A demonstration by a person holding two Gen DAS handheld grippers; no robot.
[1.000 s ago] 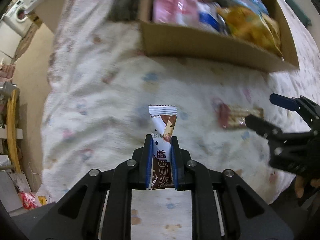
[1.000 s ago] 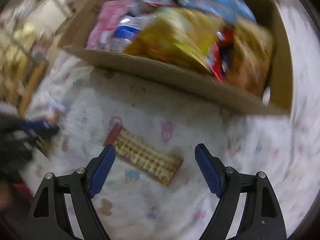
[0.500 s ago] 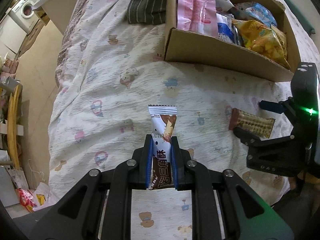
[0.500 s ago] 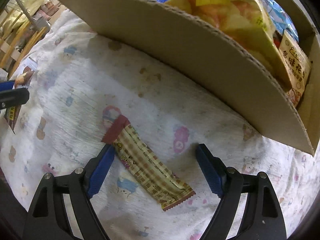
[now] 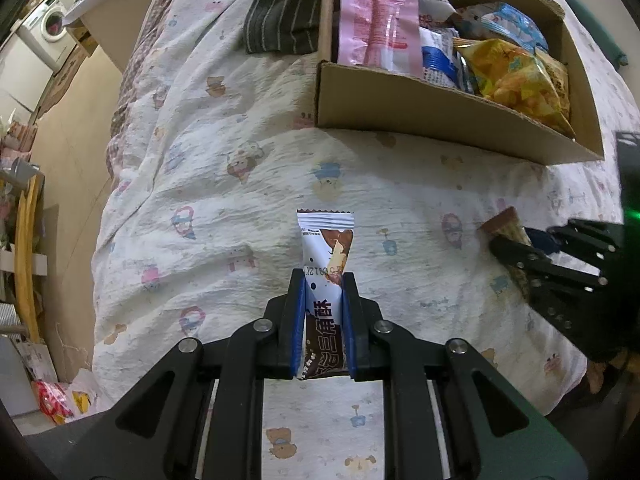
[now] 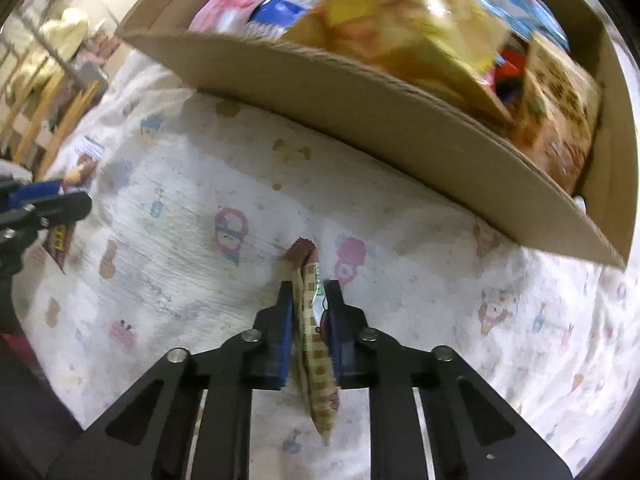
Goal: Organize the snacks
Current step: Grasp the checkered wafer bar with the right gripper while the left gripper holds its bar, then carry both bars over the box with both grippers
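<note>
My left gripper (image 5: 322,280) is shut on a white and brown snack packet (image 5: 326,248), held upright above the bed sheet. My right gripper (image 6: 310,288) is shut on a tan checked wafer packet (image 6: 314,340) with a brown end, edge up just over the sheet. The right gripper also shows at the right edge of the left wrist view (image 5: 520,240), with the wafer packet (image 5: 506,220) between its fingers. A cardboard box (image 5: 420,108) full of snack bags lies ahead of both grippers; its near wall (image 6: 360,108) curves across the right wrist view.
A dark striped cloth (image 5: 284,20) lies left of the box. The bed's left edge drops to the floor, with a wooden chair (image 5: 26,240) and a washing machine (image 5: 44,28) beyond. The left gripper shows at the left edge of the right wrist view (image 6: 44,208).
My right gripper has closed on the wafer packet, which lay flat between its open fingers, and turned it on edge. My left gripper keeps its packet; the view has shifted slightly.
</note>
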